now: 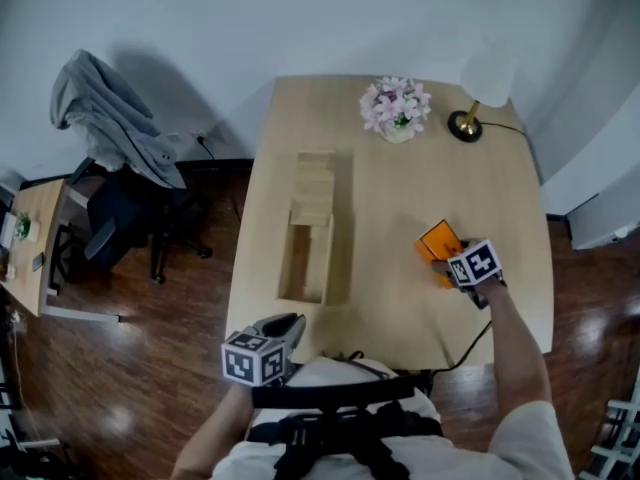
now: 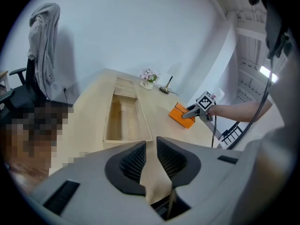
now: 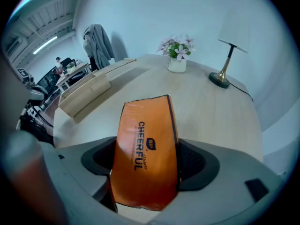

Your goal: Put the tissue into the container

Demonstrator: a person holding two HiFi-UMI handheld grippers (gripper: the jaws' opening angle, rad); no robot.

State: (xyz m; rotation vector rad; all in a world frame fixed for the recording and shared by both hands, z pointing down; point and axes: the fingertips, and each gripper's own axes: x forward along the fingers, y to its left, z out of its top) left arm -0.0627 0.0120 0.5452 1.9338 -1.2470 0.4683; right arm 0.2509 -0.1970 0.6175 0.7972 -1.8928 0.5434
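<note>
A pale wooden counter [image 1: 400, 178] against a white wall carries one long wooden container [image 1: 328, 258], its near part open. It also holds one orange tissue pack [image 1: 438, 239], one vase of pink flowers [image 1: 396, 106] and one white-shaded lamp [image 1: 482, 86]. The right tool [image 3: 147, 146] clamps the tissue pack, which lies on the counter well right of the container. The left tool [image 2: 151, 149], jaws nearly together on nothing, hovers at the counter's near edge. One chair [image 1: 130, 223] draped with a grey jacket [image 1: 105, 113] stands left.
</note>
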